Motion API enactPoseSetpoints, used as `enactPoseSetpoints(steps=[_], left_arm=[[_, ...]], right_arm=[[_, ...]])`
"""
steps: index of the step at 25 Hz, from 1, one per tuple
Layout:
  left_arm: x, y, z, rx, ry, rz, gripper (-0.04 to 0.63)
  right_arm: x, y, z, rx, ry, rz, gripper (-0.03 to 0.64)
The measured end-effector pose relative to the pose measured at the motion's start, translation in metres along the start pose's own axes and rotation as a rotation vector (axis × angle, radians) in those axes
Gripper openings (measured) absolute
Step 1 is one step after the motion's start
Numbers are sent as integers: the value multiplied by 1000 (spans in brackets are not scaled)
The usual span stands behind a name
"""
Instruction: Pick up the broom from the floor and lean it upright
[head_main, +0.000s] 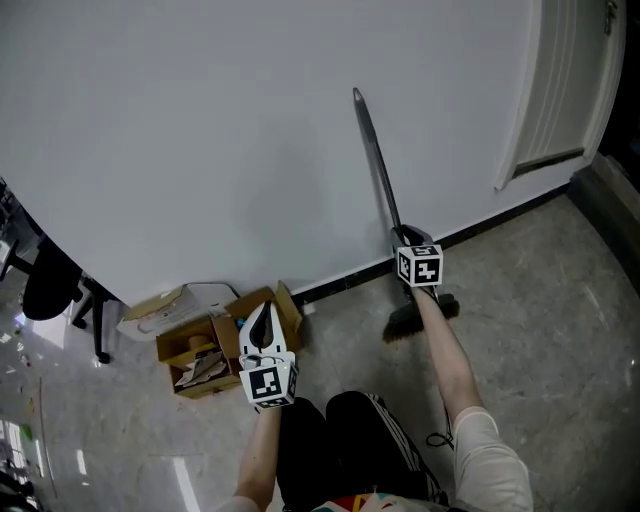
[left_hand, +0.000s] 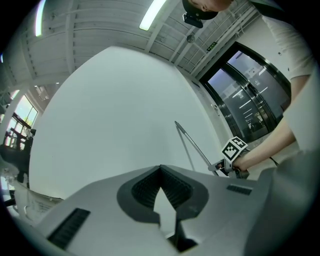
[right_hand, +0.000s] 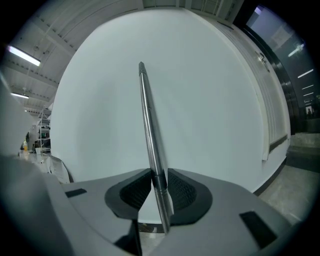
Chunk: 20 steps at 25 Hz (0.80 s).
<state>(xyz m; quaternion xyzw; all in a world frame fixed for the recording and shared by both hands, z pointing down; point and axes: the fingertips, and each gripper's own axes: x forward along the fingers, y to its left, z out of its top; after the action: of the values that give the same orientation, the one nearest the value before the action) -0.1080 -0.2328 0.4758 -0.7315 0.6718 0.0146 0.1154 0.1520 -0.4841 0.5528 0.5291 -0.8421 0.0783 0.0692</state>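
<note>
1. R tongs (right_hand: 158, 186) clamped on broom (head_main: 374, 158) handle, low down.
2. Broom upright-ish, tilted twd wall (head_main: 200, 120), bristles on floor (head_main: 540, 300).
3. L tongs (left_hand: 160, 172) closed, empty.

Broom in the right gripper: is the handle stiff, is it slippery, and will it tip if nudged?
Probably stiff: the broom handle runs dead straight up from the right gripper toward the wall. Likely slippery, since the shaft looks like polished metal. Apt to tip sideways: it stands steep on a narrow head over a glossy floor.
</note>
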Motion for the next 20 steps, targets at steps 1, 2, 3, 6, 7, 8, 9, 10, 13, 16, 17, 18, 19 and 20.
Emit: enactPoseSetpoints(steps=[1,2,3,6,7,8,9,10,13,16,17,18,19,20], left_arm=[[-1,0,1,-2,-2,-1,44],[-2,0,3,0,-6,-3,45],[-1,1,6,2,-13,-3,44],[0,0,17,-8,-37,3,44],[0,-2,19,-12,-44,3,44],[1,-3,22,-15,-50,1,44],[2,-5,24,-15,-57,-3,44],[4,-7,27,-16,-63,-8,44],[5,-13,35,-34,-80,-12,44],[9,-23,47,-49,-108,-25,45],[10,-25,50,-47,-117,-33,45],[11,-27,52,-46,-123,-38,44],[12,-28,52,-51,-125,-40,44],[12,-28,50,-63,-124,-38,44]], right_arm=[[-2,0,0,-4,3,-13,83],[-3,0,2,-6,1,-24,95],[-5,1,5,-6,-7,-34,120],[-15,-2,22,-21,-47,-45,216],[-20,-2,27,-36,-57,-40,216],[-25,-1,34,-55,-67,-32,216],[-29,2,40,-76,-80,-23,216],[-34,6,46,-97,-92,-12,216],[-51,28,63,-170,-124,36,216],[-68,58,75,-224,-144,119,216],[-73,71,77,-225,-137,167,216],[-79,86,76,-221,-125,221,215],[-86,100,75,-219,-117,263,215],[-94,111,73,-223,-120,279,212]])
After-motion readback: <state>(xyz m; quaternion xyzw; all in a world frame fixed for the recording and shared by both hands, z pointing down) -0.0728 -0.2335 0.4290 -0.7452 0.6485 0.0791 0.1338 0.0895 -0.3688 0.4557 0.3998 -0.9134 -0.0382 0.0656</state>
